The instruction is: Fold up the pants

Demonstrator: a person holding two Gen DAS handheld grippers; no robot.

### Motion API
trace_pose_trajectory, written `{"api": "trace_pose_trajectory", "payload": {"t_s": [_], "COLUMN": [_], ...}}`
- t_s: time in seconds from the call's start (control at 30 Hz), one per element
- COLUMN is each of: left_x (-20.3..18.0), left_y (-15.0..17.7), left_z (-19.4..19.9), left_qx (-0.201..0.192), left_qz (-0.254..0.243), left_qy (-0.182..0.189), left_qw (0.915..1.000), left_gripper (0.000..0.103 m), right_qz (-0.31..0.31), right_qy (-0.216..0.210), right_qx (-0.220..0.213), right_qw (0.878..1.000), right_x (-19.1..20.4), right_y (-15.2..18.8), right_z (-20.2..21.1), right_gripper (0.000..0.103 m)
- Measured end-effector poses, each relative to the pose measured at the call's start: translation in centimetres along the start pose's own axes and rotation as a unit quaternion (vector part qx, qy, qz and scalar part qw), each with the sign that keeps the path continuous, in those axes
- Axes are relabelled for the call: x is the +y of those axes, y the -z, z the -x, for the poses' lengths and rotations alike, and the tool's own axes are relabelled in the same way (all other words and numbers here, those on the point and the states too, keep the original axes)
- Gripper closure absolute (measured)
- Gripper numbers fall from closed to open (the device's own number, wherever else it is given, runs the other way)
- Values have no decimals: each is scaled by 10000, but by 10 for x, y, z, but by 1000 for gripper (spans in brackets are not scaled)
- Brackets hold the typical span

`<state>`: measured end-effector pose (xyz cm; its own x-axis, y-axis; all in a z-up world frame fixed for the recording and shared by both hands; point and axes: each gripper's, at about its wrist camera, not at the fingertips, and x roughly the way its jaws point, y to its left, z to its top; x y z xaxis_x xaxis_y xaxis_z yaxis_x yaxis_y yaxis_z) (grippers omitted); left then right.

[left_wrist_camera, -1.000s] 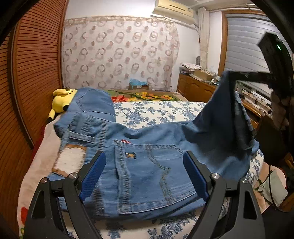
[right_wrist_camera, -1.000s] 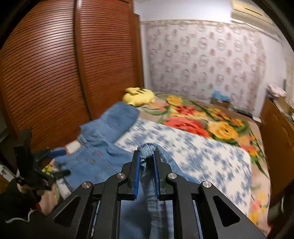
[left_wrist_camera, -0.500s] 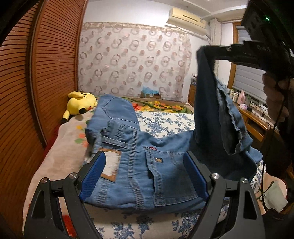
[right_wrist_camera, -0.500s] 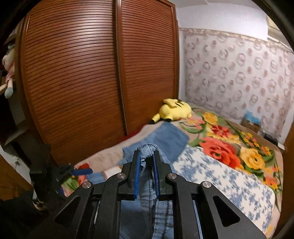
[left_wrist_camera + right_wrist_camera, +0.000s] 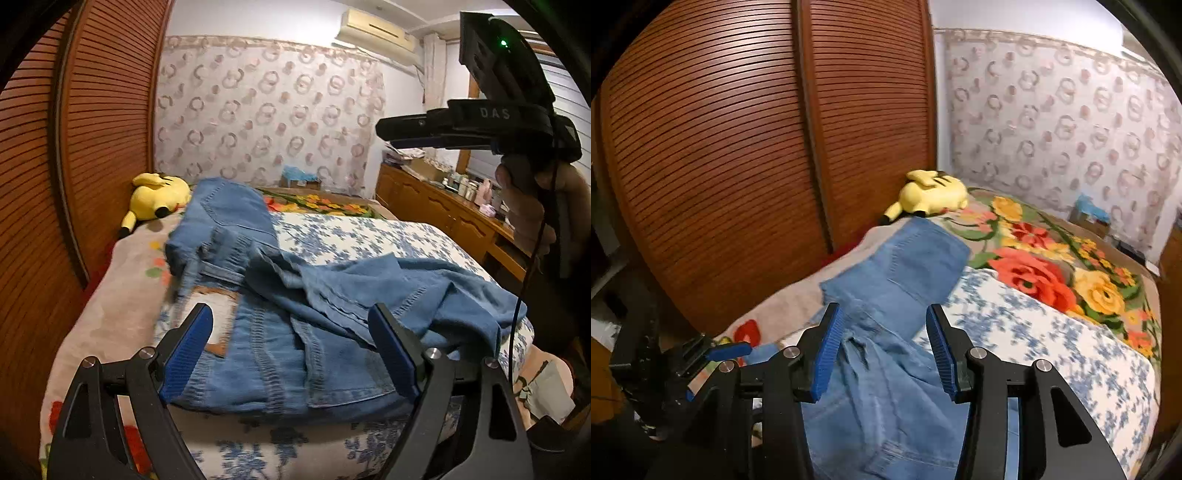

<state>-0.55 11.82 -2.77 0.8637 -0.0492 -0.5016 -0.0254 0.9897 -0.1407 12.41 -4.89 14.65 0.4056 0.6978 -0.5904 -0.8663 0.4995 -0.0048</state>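
Blue denim pants (image 5: 314,317) lie on the bed, the legs thrown loosely over the waist and seat part. A pale label patch (image 5: 218,325) shows near the waistband. My left gripper (image 5: 291,350) is open and empty, just in front of the pants at the bed's near edge. My right gripper (image 5: 882,350) is open and empty, above the pants (image 5: 886,387); from the left wrist view it (image 5: 388,133) hangs high at the right, held by a hand. My left gripper also shows at the lower left of the right wrist view (image 5: 727,350).
A yellow plush toy (image 5: 159,199) lies at the far left of the bed (image 5: 369,236). A slatted wooden wardrobe (image 5: 738,147) stands close along the left. A wooden dresser (image 5: 443,210) with small items runs along the right wall.
My right gripper has opened and let go of the pant legs, which have dropped onto the rest of the pants. The left gripper stayed open near the bed's edge.
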Motion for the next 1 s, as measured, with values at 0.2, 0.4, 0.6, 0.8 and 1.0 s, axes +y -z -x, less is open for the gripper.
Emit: {"api": "trace_pose_trajectory", "payload": {"t_s": [0.2,0.4,0.6,0.8,1.0], "left_x": [-27,-61,-86,-98,-104], "left_y": [2,2,8,15,23], "left_z": [-22,-53,-76,-88,-85], "left_qx": [180,532,857,1061,1105], "left_qz": [-128,-280,-425,-526,-697], "left_qy": [307,758,1011,1073,1140], "left_qw": [9993,9953,9903,9872,9848], "left_gripper": [16,45,56,72,96], "right_qz": [-376,-765,-969,-1167,-1318], "right_qy": [437,927,1167,1250,1173], "right_qx": [94,367,512,769,809], "right_qw": [9983,9921,9871,9823,9810], "right_x": [-24,-49,-62,-66,-69], "right_y": [43,83,98,131,143], "right_z": [24,46,41,28,15], "right_gripper": [55,55,55,54,54]}}
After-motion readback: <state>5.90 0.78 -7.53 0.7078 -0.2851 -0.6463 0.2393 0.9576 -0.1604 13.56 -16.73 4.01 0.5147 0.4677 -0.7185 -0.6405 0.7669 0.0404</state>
